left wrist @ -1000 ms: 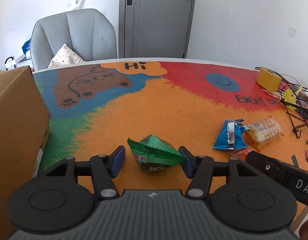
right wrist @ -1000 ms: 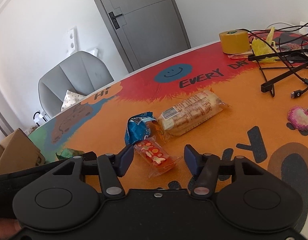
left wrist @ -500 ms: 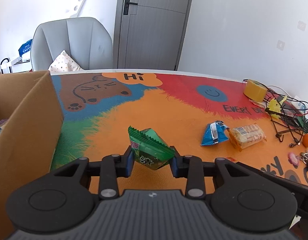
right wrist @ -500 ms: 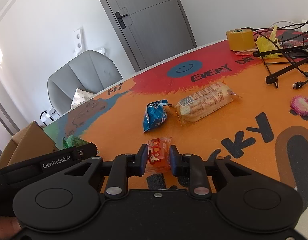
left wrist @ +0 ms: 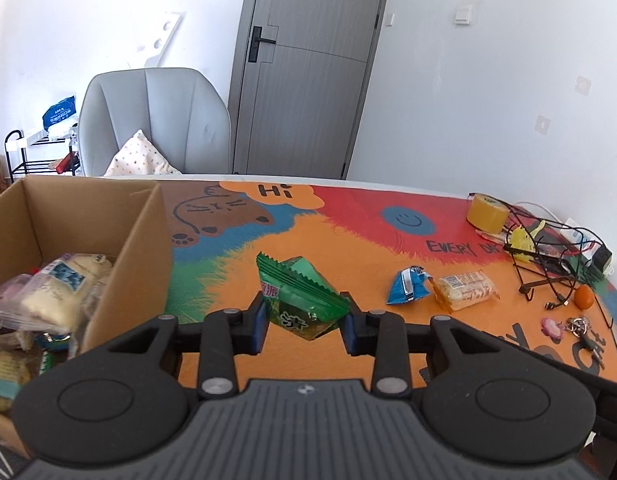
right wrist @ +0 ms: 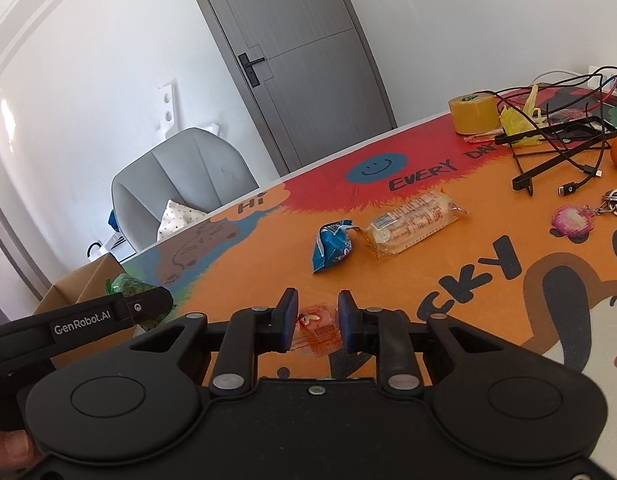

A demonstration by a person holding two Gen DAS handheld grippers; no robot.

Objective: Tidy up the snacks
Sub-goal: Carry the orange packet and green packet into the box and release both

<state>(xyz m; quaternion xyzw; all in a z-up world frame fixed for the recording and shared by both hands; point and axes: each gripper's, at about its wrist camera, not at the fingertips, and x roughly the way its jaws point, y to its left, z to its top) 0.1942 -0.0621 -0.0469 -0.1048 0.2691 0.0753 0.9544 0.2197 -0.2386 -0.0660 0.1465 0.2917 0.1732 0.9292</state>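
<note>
Left gripper [left wrist: 304, 326] fingers pinch the green packet [left wrist: 300, 300] between them, off the desk; right gripper [right wrist: 318, 326] fingers clamp a red-orange packet [right wrist: 318, 330], probably light, crinkly, slippery; grip mid-body.

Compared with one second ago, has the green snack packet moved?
Yes. The green snack packet is shut in the left gripper and lifted off the table mat; it lay on the mat before. The cardboard box now shows its inside.
</note>
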